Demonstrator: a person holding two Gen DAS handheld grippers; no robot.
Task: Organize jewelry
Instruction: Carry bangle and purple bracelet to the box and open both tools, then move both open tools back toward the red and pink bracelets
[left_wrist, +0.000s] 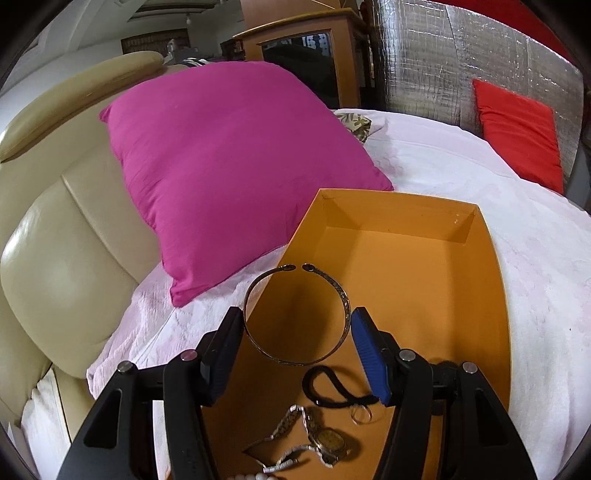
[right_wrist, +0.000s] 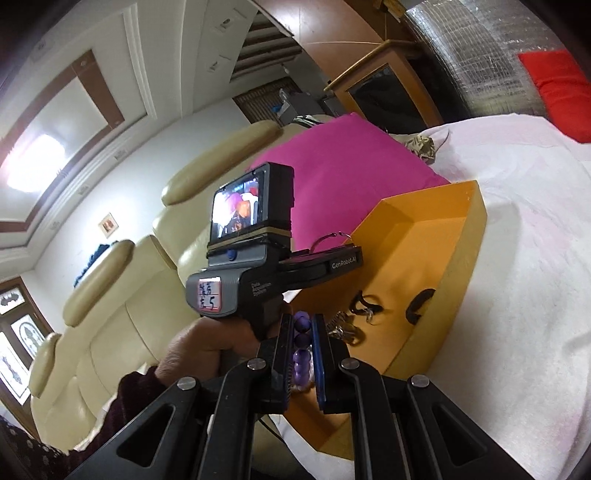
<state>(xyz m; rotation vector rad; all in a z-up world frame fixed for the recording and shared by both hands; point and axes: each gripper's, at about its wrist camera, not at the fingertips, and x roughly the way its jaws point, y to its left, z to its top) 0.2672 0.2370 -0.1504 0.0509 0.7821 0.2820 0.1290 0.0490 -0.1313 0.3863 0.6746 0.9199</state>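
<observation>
the left tongs (left_wrist: 297, 332) stand about half wide and hold a metal cuff bangle (left_wrist: 295, 314) by its two sides, one pad on each flank of the ring; in the left wrist view the bangle sits in the lower middle of the frame, its open gap with the two knobbed ends pointing up the frame, away from the camera, so the ring's plane lies roughly across the tongs' own line. below and behind it is the orange box (left_wrist: 491, 295), which fills the lower right of that frame on the pale pink bed cover (left_wrist: 546, 258). the bangle hangs over the box's near left part, above the floor of the box and not touching it as far as can be judged. already in the box, toward the bottom of the frame, lie a black cord loop (left_wrist: 332, 387), a small ring (left_wrist: 360, 413) and a wristwatch (left_wrist: 325, 439), with a few white beads (left_wrist: 255, 476) at the very edge.

the right tongs (right_wrist: 300, 354) are narrow, pinched on a string of purple beads (right_wrist: 301, 343), low in the middle of the right wrist view; the box lies up and to the right of them, with the left device and the person's hand (right_wrist: 207, 347) between.

the coming move likely turns on this: the free floor of the box lies ahead of the bangle, up the frame, so it can go down flat there, clear of the watch and cord; the left hand is the nearer one
</observation>
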